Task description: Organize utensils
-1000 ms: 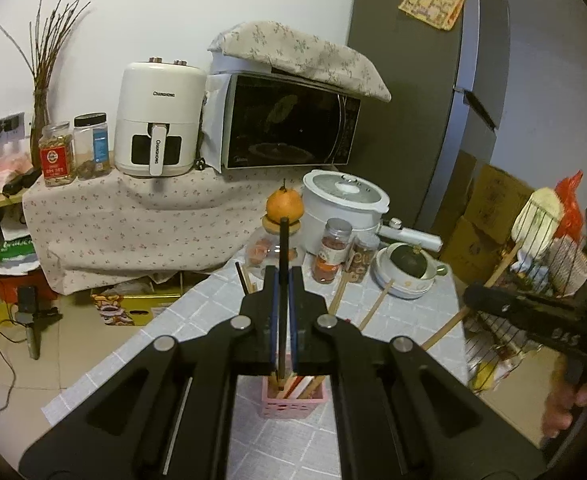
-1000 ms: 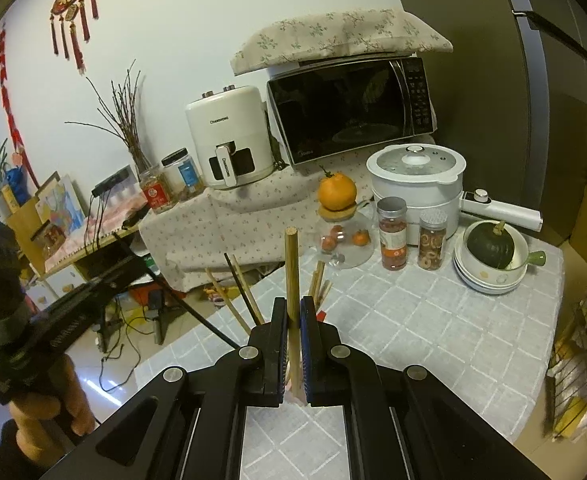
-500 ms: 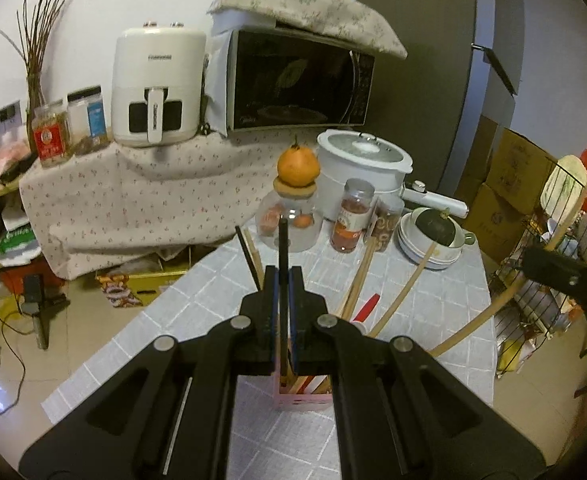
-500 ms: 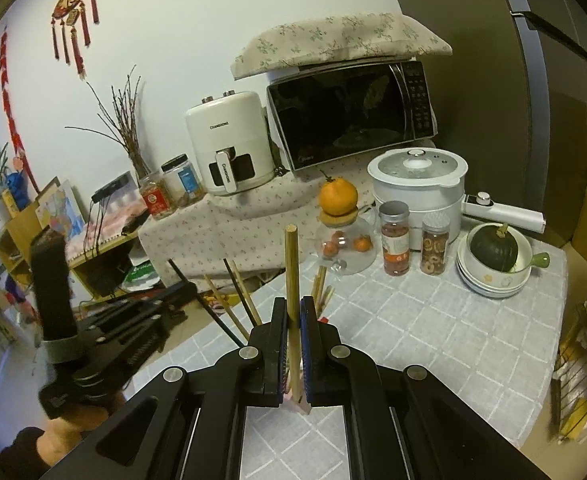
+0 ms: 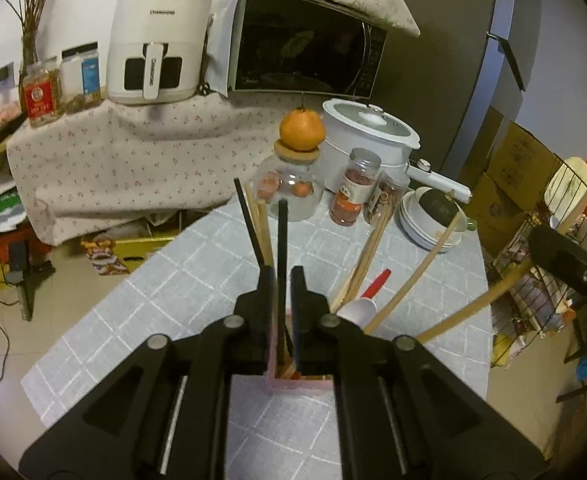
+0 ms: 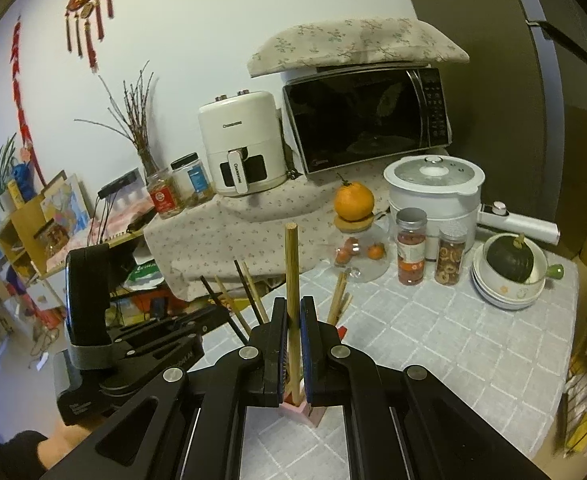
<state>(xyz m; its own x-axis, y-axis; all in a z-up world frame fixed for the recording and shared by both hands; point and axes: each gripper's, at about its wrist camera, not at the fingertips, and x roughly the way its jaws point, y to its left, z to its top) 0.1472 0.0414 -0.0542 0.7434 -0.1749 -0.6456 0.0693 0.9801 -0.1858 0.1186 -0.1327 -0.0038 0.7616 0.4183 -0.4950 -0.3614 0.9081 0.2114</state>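
Left gripper point(image 5: 281, 276): jaws opening, freeing black chopstick point(image 5: 282, 236) into pink holder point(image 5: 293, 384), frame centre | right gripper point(image 6: 292, 316): jaws clamped on wooden stick point(image 6: 292, 264), awaiting insertion.

Dim, warm indoor light fills both fisheye views; straight lines bow toward black vignetted corners, and the microwave door point(image 5: 301, 40) carries faint reflections.

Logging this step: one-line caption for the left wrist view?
Left tongs opening around a black chopstick standing in the pink holder on the table.
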